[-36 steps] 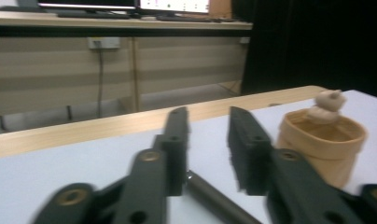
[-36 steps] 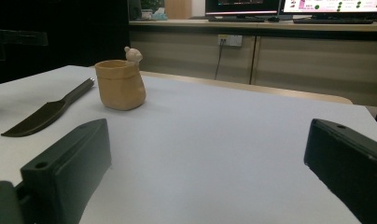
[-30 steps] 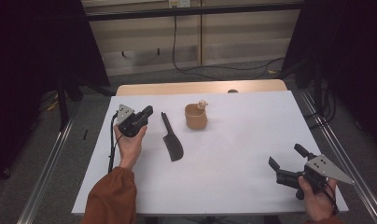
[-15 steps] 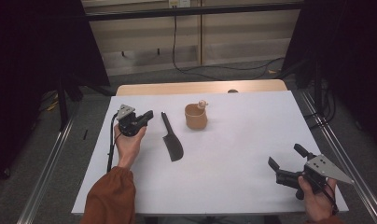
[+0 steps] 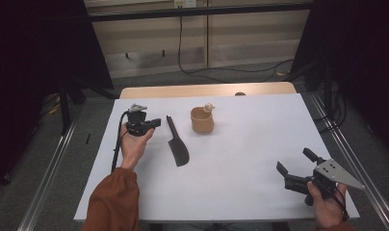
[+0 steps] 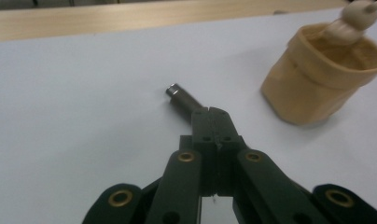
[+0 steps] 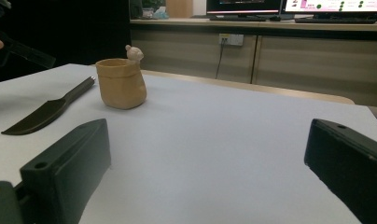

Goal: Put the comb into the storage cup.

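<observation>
A dark knife (image 5: 178, 147) lies on the white sheet, handle pointing away from me and blade toward me. Just right of its handle stands a tan pot (image 5: 202, 121) with a small pale figure on its rim. My left gripper (image 5: 157, 123) is shut, its tips just left of the knife handle. In the left gripper view the closed jaws (image 6: 213, 114) cover part of the handle (image 6: 179, 95), with the pot (image 6: 317, 79) at the right. My right gripper (image 5: 293, 160) stands open near the front right corner. Beyond its wide jaws (image 7: 207, 149) are the pot (image 7: 121, 84) and knife (image 7: 42, 114).
The white sheet (image 5: 260, 130) covers a wooden table whose far edge (image 5: 207, 90) shows beyond it. Metal rails (image 5: 53, 163) run along both sides. Black curtains stand left and right, and cables lie on the floor behind.
</observation>
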`<state>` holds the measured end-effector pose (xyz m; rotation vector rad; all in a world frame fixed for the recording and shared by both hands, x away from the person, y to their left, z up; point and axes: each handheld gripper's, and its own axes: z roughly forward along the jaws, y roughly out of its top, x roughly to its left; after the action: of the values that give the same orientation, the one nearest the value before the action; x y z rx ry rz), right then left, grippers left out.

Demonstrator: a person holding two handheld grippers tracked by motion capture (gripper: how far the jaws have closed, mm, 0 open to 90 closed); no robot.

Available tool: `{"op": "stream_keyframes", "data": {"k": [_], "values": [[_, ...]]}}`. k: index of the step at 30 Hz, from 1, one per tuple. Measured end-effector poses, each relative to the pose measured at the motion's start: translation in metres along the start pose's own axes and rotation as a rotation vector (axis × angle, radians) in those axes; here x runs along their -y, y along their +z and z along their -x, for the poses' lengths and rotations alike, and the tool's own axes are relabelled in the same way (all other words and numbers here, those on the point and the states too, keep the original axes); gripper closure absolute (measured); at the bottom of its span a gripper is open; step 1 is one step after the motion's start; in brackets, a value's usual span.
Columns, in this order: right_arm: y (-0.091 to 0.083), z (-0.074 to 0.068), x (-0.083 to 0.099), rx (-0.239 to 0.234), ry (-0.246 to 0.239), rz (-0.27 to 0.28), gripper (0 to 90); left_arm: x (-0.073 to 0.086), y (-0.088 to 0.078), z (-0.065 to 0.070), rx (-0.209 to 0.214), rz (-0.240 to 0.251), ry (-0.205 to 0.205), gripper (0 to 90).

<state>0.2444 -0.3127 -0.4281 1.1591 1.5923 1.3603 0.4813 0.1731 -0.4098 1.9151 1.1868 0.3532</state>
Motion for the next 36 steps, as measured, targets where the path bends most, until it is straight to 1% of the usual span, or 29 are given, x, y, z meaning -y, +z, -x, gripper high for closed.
{"op": "stream_keyframes", "data": {"k": [1, 2, 3, 6, 7, 8, 10, 11, 14, 15, 16, 17, 18, 19, 20, 21, 26, 27, 29, 32, 33, 34, 36], "values": [[0.000, 0.000, 0.000, -0.003, -0.004, -0.002, 0.0, -0.001, 0.003, -0.001, 0.000, -0.018, -0.007, 90.0], [0.000, 0.000, 0.000, -0.003, -0.004, -0.002, 0.0, -0.001, 0.005, -0.002, -0.001, -0.032, -0.023, 90.0], [0.000, -0.001, 0.000, 0.000, -0.007, -0.003, 0.0, -0.001, 0.010, -0.004, 0.004, -0.057, -0.040, 90.0], [0.000, 0.000, 0.000, -0.002, -0.006, -0.007, 0.0, 0.000, 0.015, -0.004, 0.001, -0.067, -0.047, 90.0], [0.001, 0.000, 0.000, 0.000, -0.001, -0.010, 0.0, 0.000, 0.020, -0.003, -0.010, -0.081, -0.047, 90.0], [0.000, 0.000, 0.001, 0.000, -0.001, -0.012, 0.0, 0.000, 0.020, -0.003, -0.010, -0.081, -0.047, 90.0], [0.000, 0.000, 0.001, 0.001, -0.003, -0.011, 0.0, 0.000, 0.025, -0.002, -0.019, -0.098, -0.043, 90.0], [0.000, 0.000, 0.001, 0.001, -0.003, -0.010, 0.0, -0.001, 0.030, 0.000, -0.036, -0.111, -0.040, 90.0], [0.000, 0.000, 0.001, -0.002, -0.006, -0.011, 0.0, -0.002, 0.034, 0.001, -0.041, -0.114, -0.032, 90.0], [0.000, 0.000, 0.001, -0.002, -0.006, -0.011, 0.0, -0.001, 0.036, 0.001, -0.034, -0.118, -0.035, 90.0], [0.000, 0.000, 0.001, -0.002, -0.007, -0.011, 0.0, -0.001, 0.038, 0.002, -0.046, -0.120, -0.031, 90.0], [0.000, 0.000, 0.001, -0.002, -0.008, -0.010, 0.0, 0.000, 0.040, 0.002, -0.047, -0.133, -0.029, 90.0], [0.000, 0.000, 0.001, -0.001, -0.008, -0.012, 0.0, 0.001, 0.042, 0.003, -0.042, -0.143, -0.034, 90.0], [0.000, 0.000, 0.001, 0.000, -0.007, -0.013, 0.0, 0.004, 0.044, 0.003, -0.050, -0.150, -0.040, 90.0], [0.000, 0.000, 0.001, 0.000, -0.007, -0.013, 0.0, 0.004, 0.044, 0.003, -0.050, -0.150, -0.040, 90.0], [0.000, 0.000, 0.001, -0.002, -0.010, -0.009, 0.0, 0.005, 0.046, 0.003, -0.048, -0.160, -0.045, 90.0], [-0.001, -0.001, 0.001, -0.002, -0.012, -0.012, 0.0, 0.005, 0.048, 0.005, -0.063, -0.160, -0.033, 90.0], [0.000, -0.001, 0.001, -0.005, -0.011, -0.013, 0.0, 0.006, 0.049, 0.004, -0.064, -0.168, -0.039, 90.0], [0.000, -0.001, 0.001, -0.004, -0.011, -0.012, 0.0, 0.007, 0.050, 0.003, -0.070, -0.169, -0.037, 90.0], [-0.001, -0.001, 0.001, -0.004, -0.011, -0.012, 0.0, 0.009, 0.053, 0.002, -0.063, -0.169, -0.049, 90.0], [0.000, -0.001, 0.001, -0.005, -0.016, -0.015, 0.0, 0.009, 0.054, 0.003, -0.068, -0.174, -0.038, 90.0], [0.000, -0.001, 0.001, -0.005, -0.016, -0.015, 0.0, 0.009, 0.054, 0.004, -0.077, -0.170, -0.036, 90.0], [0.000, -0.001, 0.001, -0.008, -0.016, -0.020, 0.0, 0.009, 0.055, 0.005, -0.075, -0.172, -0.033, 90.0]]}}
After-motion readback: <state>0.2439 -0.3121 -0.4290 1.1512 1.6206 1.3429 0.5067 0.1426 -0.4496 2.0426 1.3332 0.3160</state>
